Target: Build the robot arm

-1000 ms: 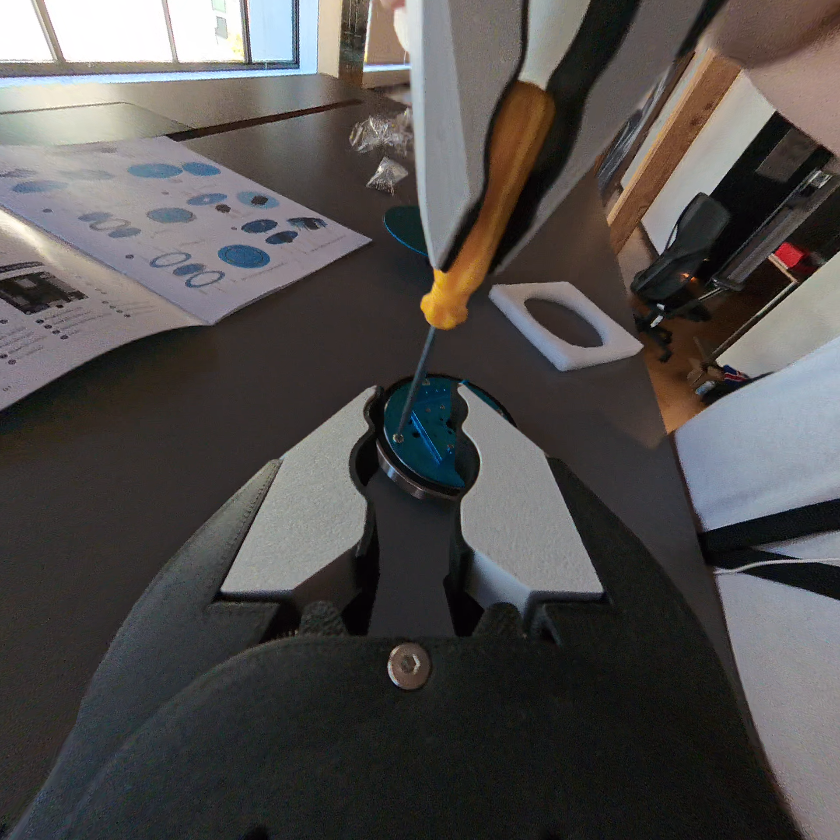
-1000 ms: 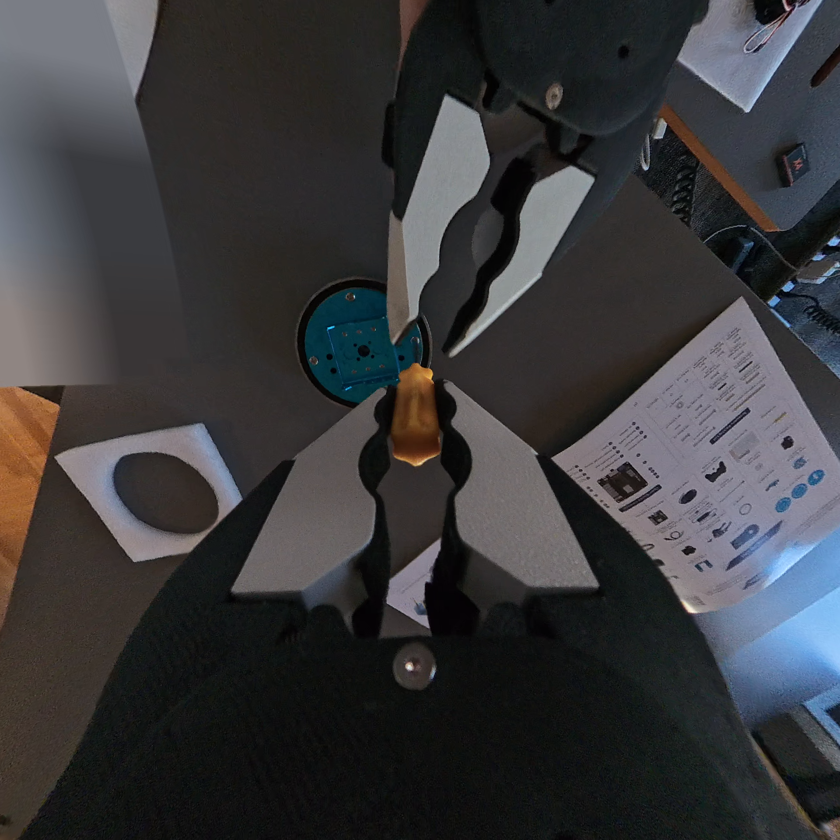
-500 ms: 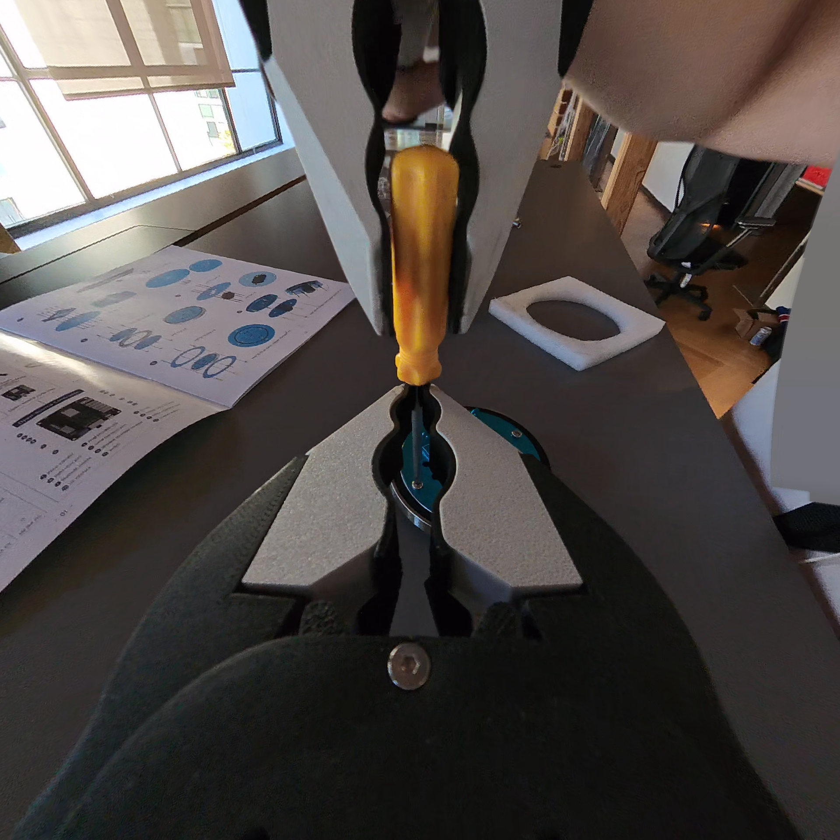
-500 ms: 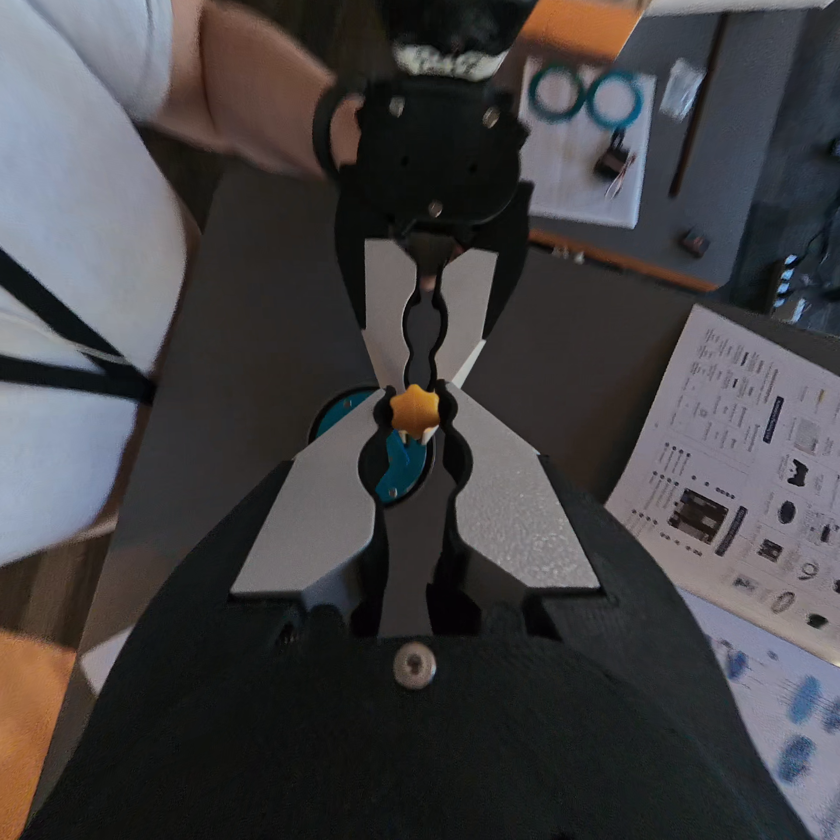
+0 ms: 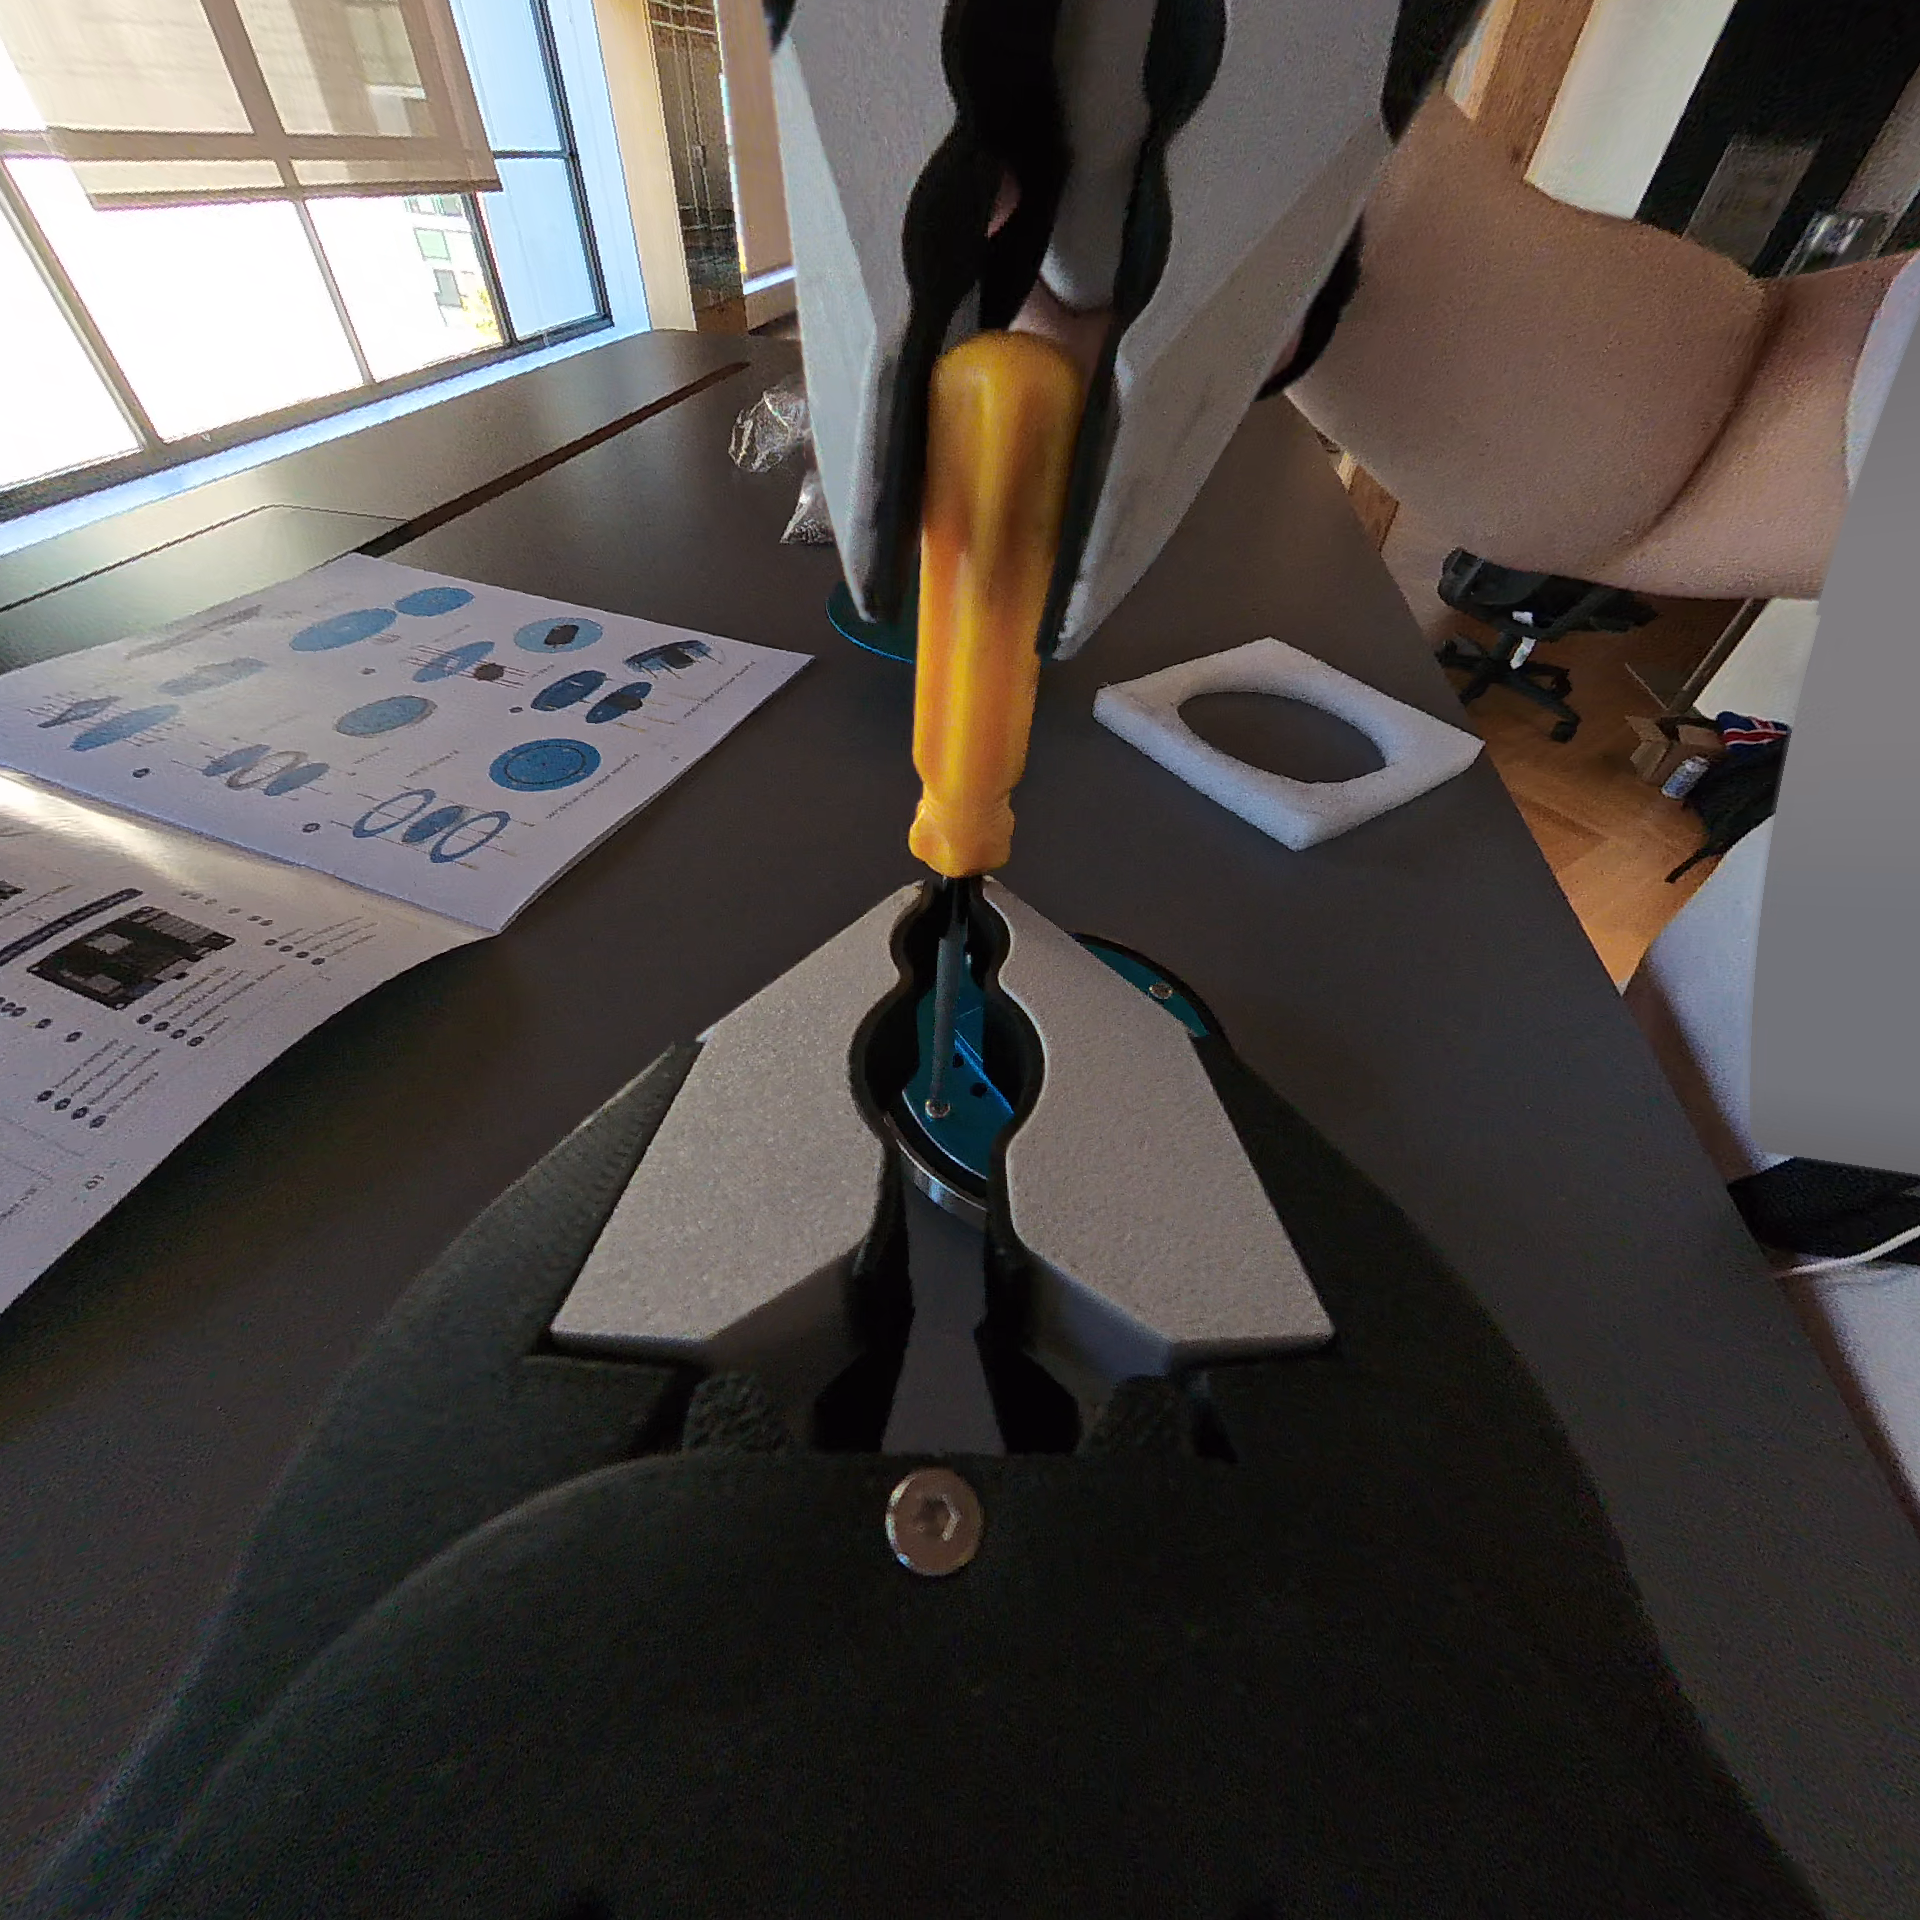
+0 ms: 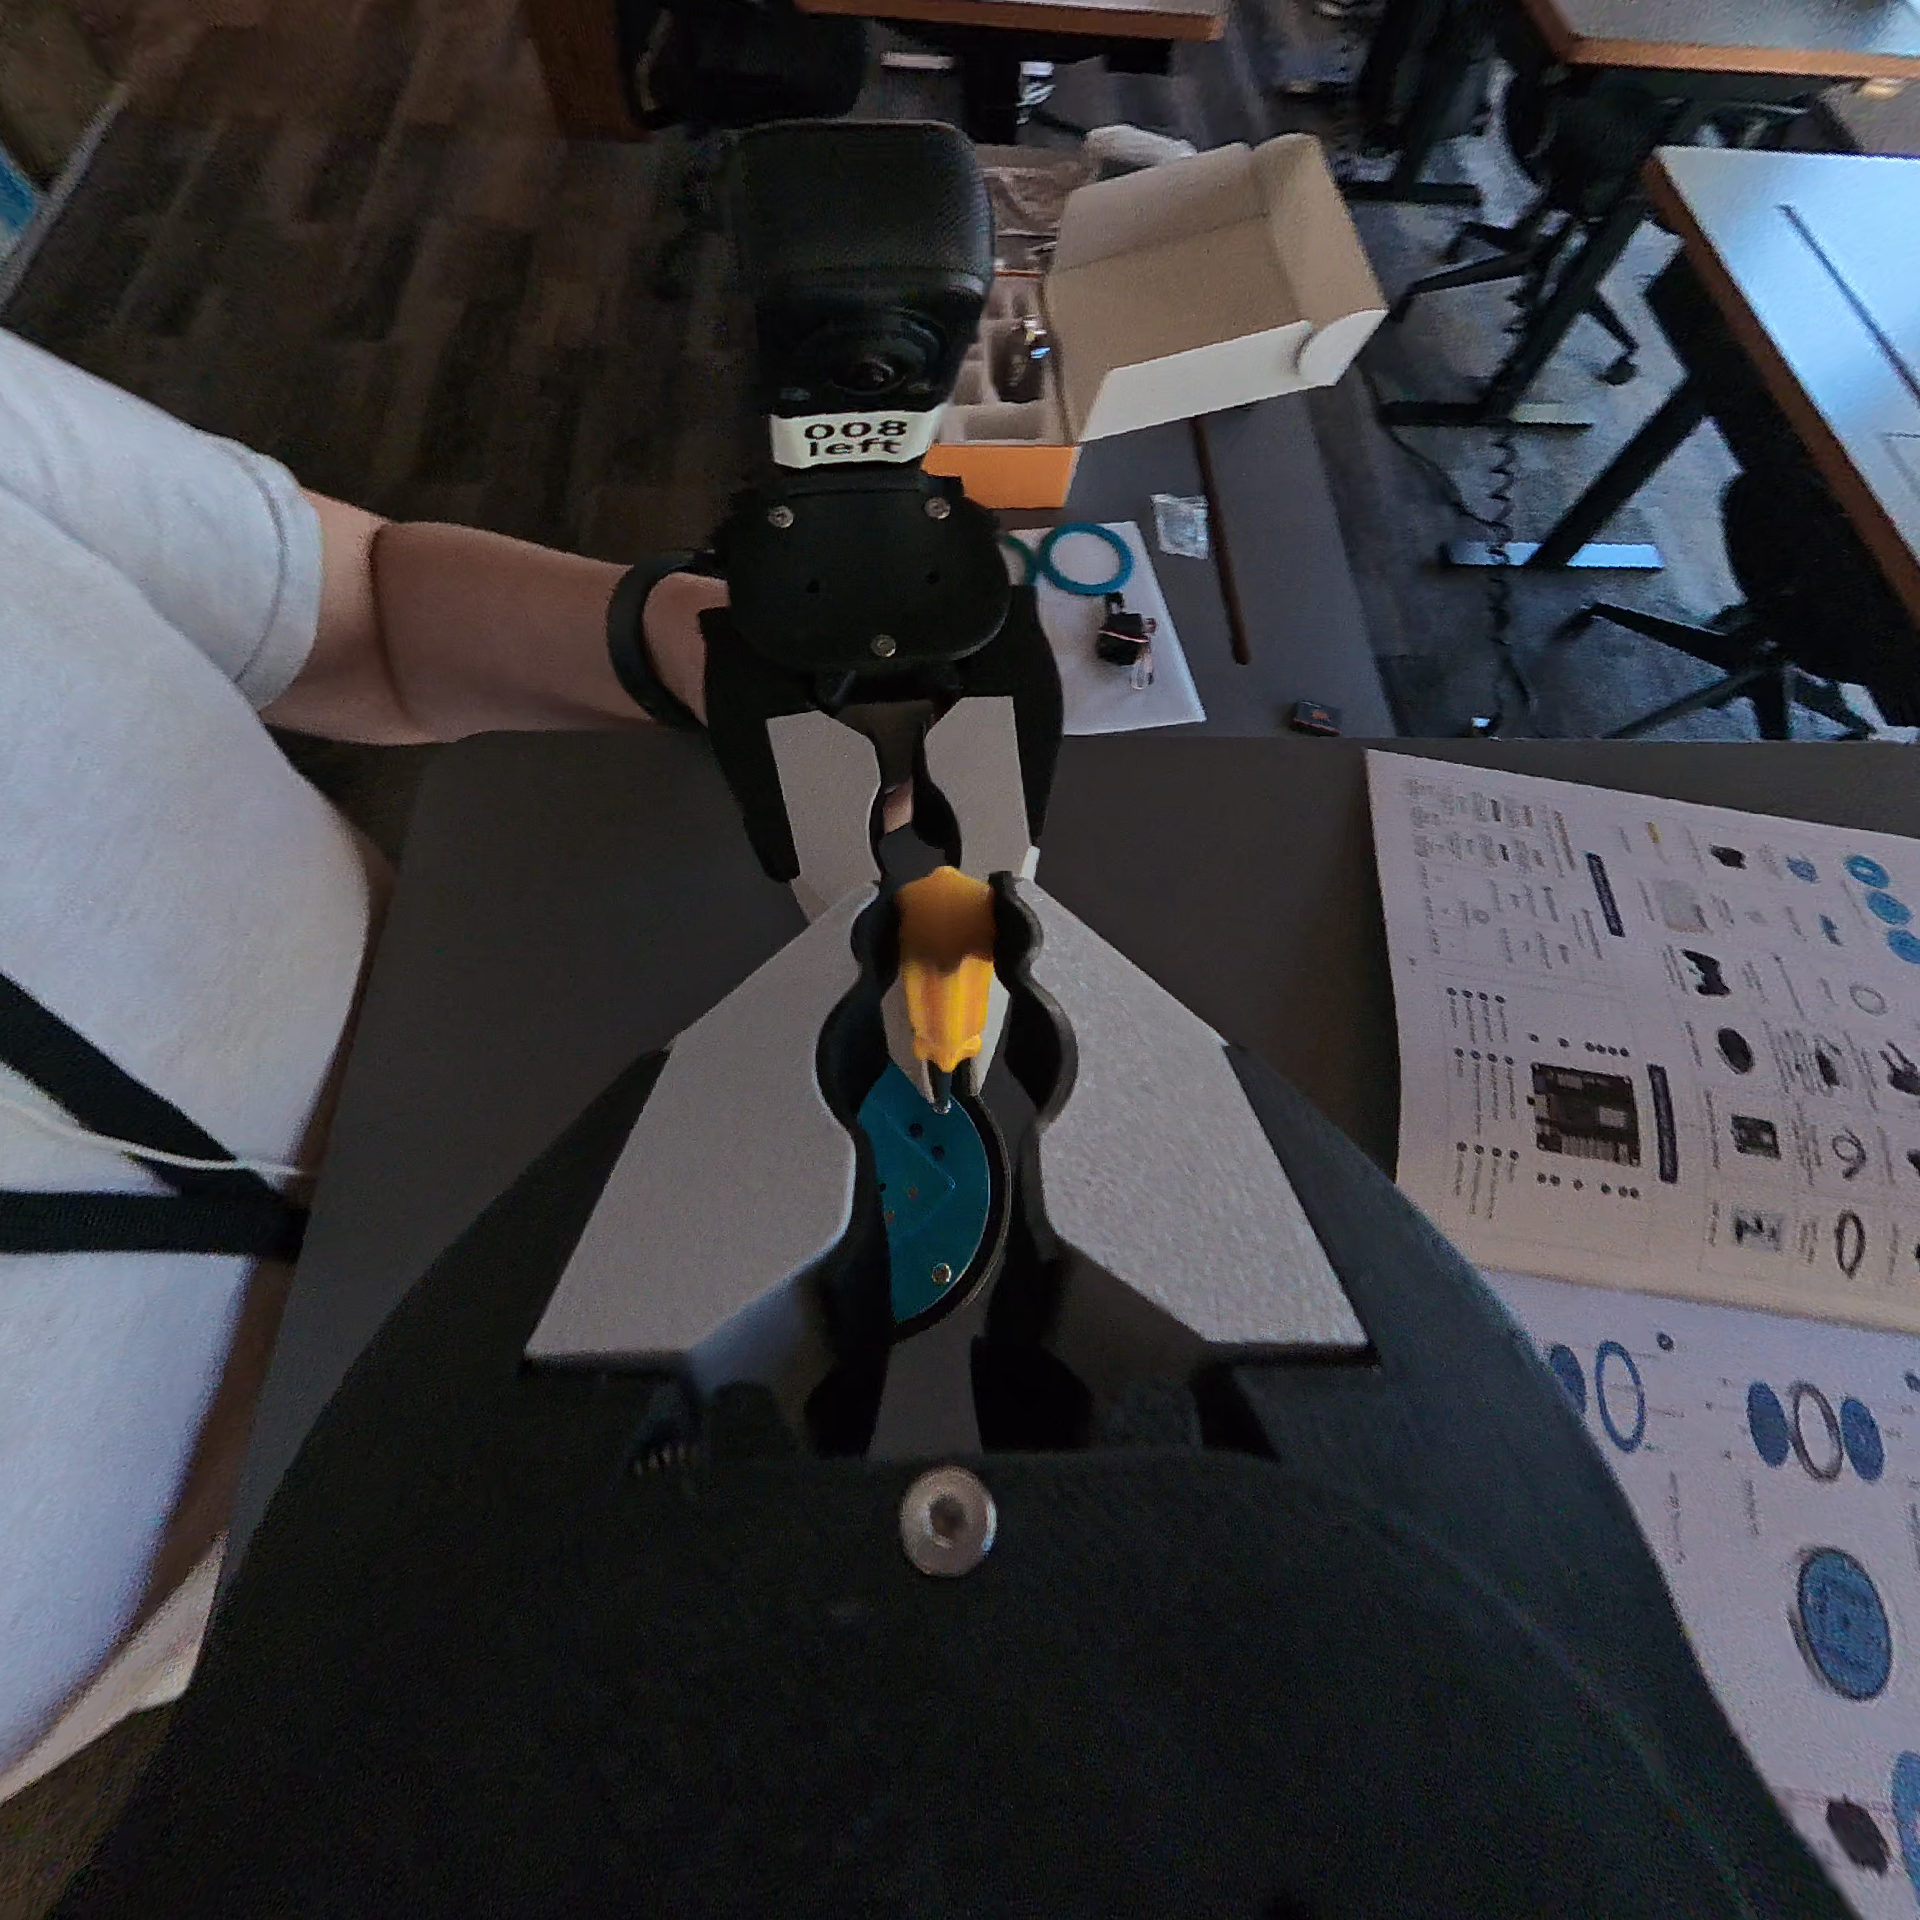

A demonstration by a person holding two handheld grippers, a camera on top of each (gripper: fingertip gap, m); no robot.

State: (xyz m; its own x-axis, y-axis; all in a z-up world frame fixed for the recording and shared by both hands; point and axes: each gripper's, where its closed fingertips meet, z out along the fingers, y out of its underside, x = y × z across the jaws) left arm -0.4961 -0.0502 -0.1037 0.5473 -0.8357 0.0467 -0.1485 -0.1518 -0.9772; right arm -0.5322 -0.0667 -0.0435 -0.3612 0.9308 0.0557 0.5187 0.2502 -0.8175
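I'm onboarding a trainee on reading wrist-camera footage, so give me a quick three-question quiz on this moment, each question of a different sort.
1. True or false: the right gripper is shut on the orange-handled screwdriver.
2. Multiple choice: the screwdriver's tip rests on A) the white foam frame, B) a screw in the blue round plate, C) the open booklet.
3. Fill in: the left gripper has its fingers on either side of the blue round plate, and the screwdriver's shaft passes ______ their tips.

Key: 1 true; 2 B; 3 between.
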